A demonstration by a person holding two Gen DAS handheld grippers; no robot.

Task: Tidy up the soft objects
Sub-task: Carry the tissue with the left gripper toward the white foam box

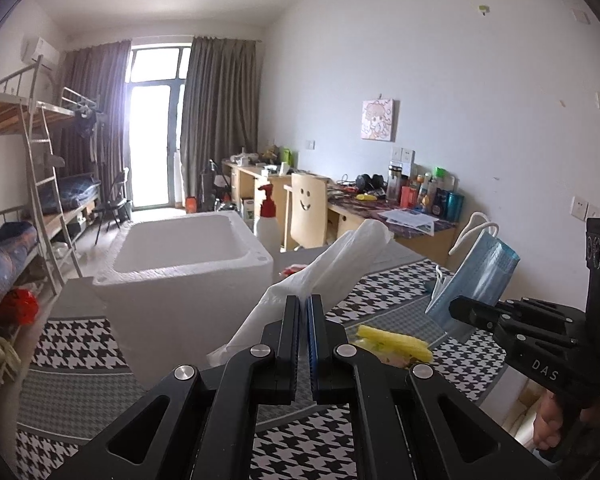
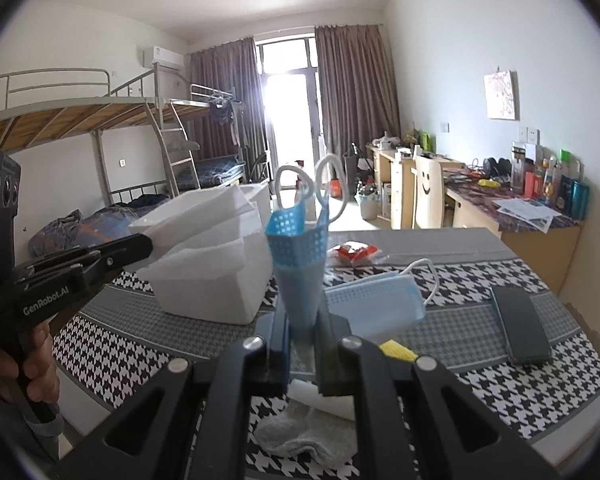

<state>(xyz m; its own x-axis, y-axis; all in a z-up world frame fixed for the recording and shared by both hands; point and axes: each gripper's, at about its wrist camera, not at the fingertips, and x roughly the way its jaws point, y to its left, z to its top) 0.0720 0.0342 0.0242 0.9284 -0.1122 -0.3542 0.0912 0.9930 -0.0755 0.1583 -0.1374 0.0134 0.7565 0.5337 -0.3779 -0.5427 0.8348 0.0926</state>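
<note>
A crumpled white tissue is clamped by the left gripper, a folded pale-blue face mask by the right gripper.

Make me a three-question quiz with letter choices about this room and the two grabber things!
1. Where is the white foam box?
A. on the houndstooth tablecloth
B. on the bunk bed
C. on the floor

2. What colour is the face mask in the right gripper?
A. red
B. blue
C. green

3. How is the left gripper?
A. wide open
B. shut on a white tissue
C. lying on the table

Answers:
1 A, the box stands on the patterned cloth.
2 B, the pleated mask is blue.
3 B, the jaws pinch the tissue.
</note>
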